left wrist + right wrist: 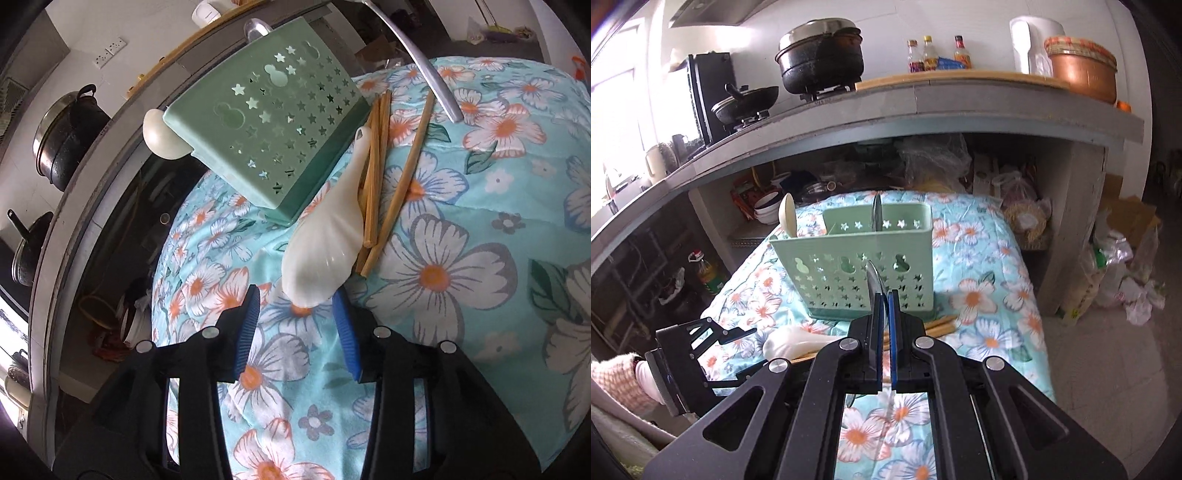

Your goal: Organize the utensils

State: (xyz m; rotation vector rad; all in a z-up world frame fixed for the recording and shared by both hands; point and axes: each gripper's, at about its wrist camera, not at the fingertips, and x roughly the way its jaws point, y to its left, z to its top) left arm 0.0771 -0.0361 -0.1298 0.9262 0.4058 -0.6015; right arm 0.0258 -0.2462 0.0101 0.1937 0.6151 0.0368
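A green utensil holder (273, 125) (857, 258) with star cutouts stands on the floral cloth (461, 295). A white spoon (788, 214) and a metal spoon (877, 214) stand in it. A white rice spoon (317, 258) (790, 343) lies in front of the holder, beside several wooden chopsticks (376, 177) (942, 325). My left gripper (299, 325) (753, 350) is open, with the rice spoon's bowl just at its tips and the pads (247, 332) not pressing it. My right gripper (886, 295) is shut on a metal spoon (873, 280) (424, 62), held above the cloth in front of the holder.
Behind the cloth-covered table runs a grey counter (923, 107) with black pots (820, 55), bottles (938, 55) and a copper pot (1082, 74). Bowls (766, 210) and bags sit under it. Plastic bags (1126, 280) lie on the floor at the right.
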